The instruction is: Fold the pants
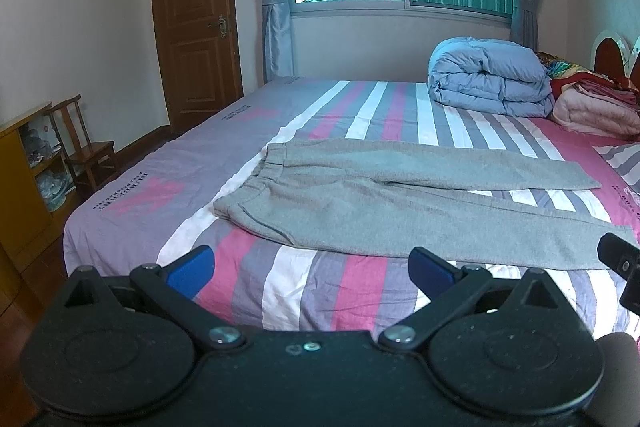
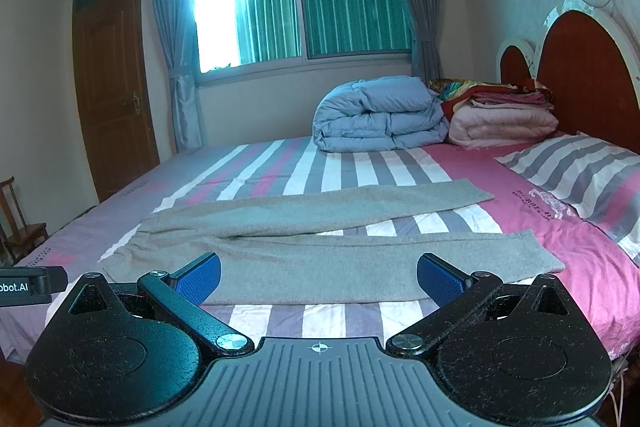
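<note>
Grey pants (image 1: 360,203) lie flat on the striped bed sheet (image 1: 280,291), waistband to the left, both legs spread apart toward the right. In the right wrist view the pants (image 2: 320,251) lie just beyond the fingers. My left gripper (image 1: 312,267) is open and empty, hovering at the near bed edge in front of the waist and hip. My right gripper (image 2: 318,277) is open and empty, hovering over the near leg. The right gripper's body shows at the right edge of the left wrist view (image 1: 624,267).
A folded blue duvet (image 2: 380,119) and stacked blankets (image 2: 504,119) sit at the far side of the bed by the headboard (image 2: 584,75). A striped pillow (image 2: 580,179) lies at right. A wooden chair (image 1: 80,147), a shelf (image 1: 32,163) and a door (image 1: 192,19) stand left.
</note>
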The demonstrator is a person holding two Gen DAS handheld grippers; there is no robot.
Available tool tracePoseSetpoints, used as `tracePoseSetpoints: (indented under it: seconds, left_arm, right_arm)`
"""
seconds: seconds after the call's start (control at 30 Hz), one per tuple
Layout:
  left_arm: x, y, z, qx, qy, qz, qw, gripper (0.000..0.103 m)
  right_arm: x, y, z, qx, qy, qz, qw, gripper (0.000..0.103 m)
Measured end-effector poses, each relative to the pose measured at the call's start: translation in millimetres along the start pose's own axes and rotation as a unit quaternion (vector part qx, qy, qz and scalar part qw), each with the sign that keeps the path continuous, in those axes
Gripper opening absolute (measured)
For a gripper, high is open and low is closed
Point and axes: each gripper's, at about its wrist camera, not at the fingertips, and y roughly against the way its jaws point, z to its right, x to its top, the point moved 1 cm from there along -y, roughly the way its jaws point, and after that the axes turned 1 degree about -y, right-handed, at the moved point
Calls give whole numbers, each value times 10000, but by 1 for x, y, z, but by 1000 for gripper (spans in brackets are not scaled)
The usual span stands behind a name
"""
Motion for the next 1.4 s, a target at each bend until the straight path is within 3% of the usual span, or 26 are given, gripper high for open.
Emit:
tracePoseSetpoints:
  seconds: [0.4, 0.6, 0.9, 1.2, 1.4]
  left_arm:
    - [0, -6, 4, 132, -239, -302, 9992, 97]
    - [-5, -15, 4, 13, -20, -206, 9998, 97]
    - [-11, -32, 2, 11, -49, -713, 9974, 97]
    - [-20, -71, -6, 354, -74, -1102, 9932, 97]
    - [-2, -107, -3, 344, -124, -1349, 9902, 97]
  right_arm:
    - [0, 0, 5, -93, 63, 59, 9999, 103]
    - [0, -4, 9, -174, 130, 10, 9998, 103]
    - [-14, -22, 15, -165, -11, -448, 9989, 103]
    - [-29, -46, 33, -130, -188, -862, 9960, 103]
    - [-36, -68, 44, -75, -138, -959, 9953, 103]
